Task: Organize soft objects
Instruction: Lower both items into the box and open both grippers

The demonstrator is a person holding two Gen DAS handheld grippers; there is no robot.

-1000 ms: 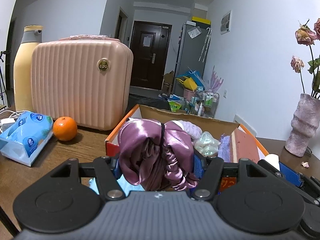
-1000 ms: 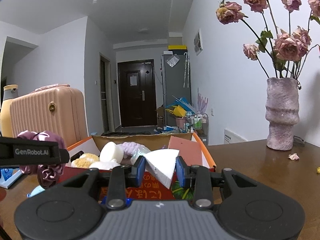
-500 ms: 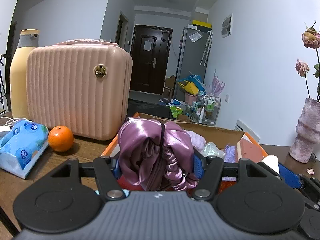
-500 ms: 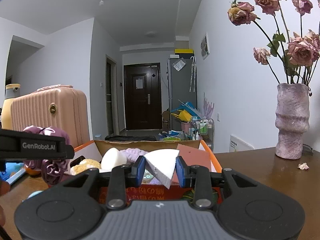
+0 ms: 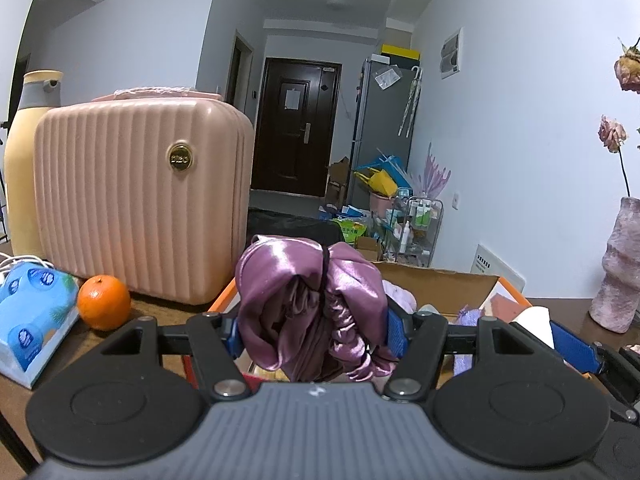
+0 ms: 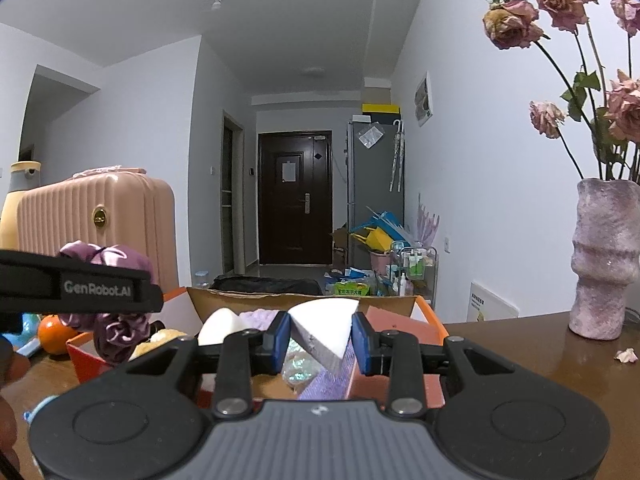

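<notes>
1. Purple satin scrunchie (image 5: 308,304): pinched between the blue pads of the left gripper (image 5: 314,330), bunched and hanging below the pad line. Judged very light, slippery and fully compliant; the gathered middle where the dark elastic crosses is the sound place to hold, since loose folds could slide out.
2. White wedge sponge (image 6: 324,330): clamped between the pads of the right gripper (image 6: 320,340), point downward. Judged light and springy; the flat side faces, as now held, give the surest purchase.
3. Cardboard box (image 6: 304,304): directly ahead of and below both grippers, open-topped with an orange rim. It holds other soft items, including a white rounded sponge (image 6: 220,326) and a lilac fluffy piece (image 6: 258,316).
4. Surroundings: pink suitcase (image 5: 136,216), orange (image 5: 103,296) and tissue pack (image 5: 32,320) lie left of the left gripper; a vase (image 6: 604,256) of dried roses stands well right of the right gripper.
</notes>
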